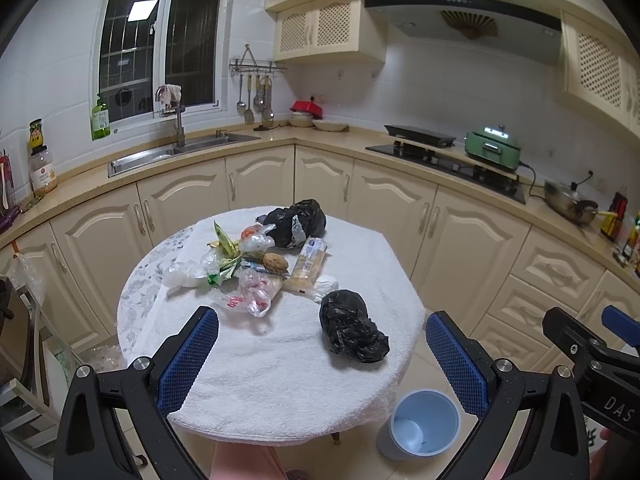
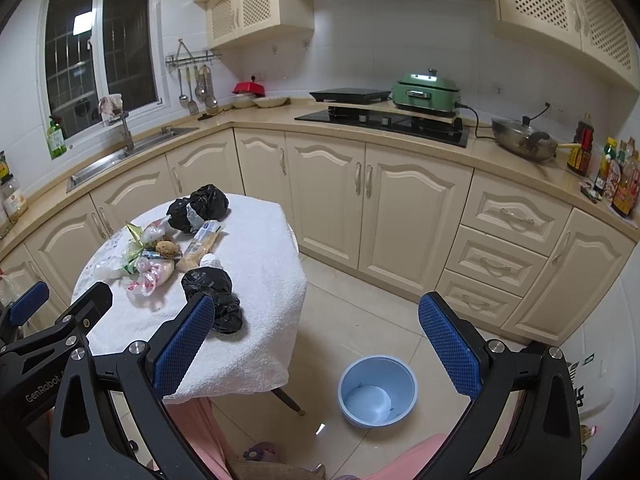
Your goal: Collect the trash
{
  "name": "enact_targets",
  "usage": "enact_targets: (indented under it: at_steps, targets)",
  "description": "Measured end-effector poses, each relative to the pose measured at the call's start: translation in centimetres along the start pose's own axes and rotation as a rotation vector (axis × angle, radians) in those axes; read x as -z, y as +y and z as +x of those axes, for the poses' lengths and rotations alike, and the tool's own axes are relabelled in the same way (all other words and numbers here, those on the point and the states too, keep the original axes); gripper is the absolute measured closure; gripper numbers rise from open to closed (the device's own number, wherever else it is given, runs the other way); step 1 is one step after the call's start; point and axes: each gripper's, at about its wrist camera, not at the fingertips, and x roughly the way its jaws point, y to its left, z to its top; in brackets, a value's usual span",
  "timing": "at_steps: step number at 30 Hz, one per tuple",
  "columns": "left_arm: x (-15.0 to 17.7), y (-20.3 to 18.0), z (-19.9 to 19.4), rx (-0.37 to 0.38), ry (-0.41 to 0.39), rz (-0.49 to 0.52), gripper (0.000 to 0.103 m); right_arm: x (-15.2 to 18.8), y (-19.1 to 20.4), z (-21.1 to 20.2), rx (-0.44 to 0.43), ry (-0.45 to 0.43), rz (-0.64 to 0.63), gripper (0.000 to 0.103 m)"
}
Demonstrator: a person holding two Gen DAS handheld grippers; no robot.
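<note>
- On round table under white towel cover (image 1: 280,380): trash heaped at far half, nothing collected yet by the look of it.
- Judged step: pre-grasp, start of task. Pale-blue plastic bin (image 1: 424,424) on floor tiles just off table's right edge, seemingly empty bar a pale patch at the bottom.
- Left gripper (image 1: 322,350): blue-padded fingers spread wide, holding nothing, aimed over near table edge.
- Right gripper (image 2: 316,338): likewise wide and empty, pointed at floor between table and bin.
- Nearest target: crumpled black plastic bag (image 1: 352,326), alone on towel, apart from the heap. Probably soft and squashy; would need a pinch on a bunched fold, then carry right and down to bin.
- Heap behind: second black plastic bag (image 1: 298,222), long cracker-style packet (image 1: 308,266), brown potato-like lump (image 1: 276,262), clear and red-printed plastic bags (image 1: 252,292), green wrappers (image 1: 224,248).
- Hard to tell: contents of either black bag, print on packet, items buried under heap.
- Cut off: bin's lower body in left view; left finger of right gripper overlapping near black bag in right view.
</note>
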Motion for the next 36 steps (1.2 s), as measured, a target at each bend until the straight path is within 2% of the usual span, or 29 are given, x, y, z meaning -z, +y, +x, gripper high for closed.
enact_targets:
  at_steps: [21,30,36]
  targets:
    - [0.1,0.6,0.3,0.023,0.015,0.015,0.001,-0.3,-0.4,0.7,0.006,0.044,0.043,0.000]
    - [0.3,2.1,1.6,0.014,0.047,0.015,0.001,0.0,1.9,2.1,-0.007,0.090,0.003,0.000]
    - [0.3,4.1,3.0,-0.018,0.079,0.007,0.001,0.3,4.3,3.7,-0.023,0.131,-0.033,0.000]
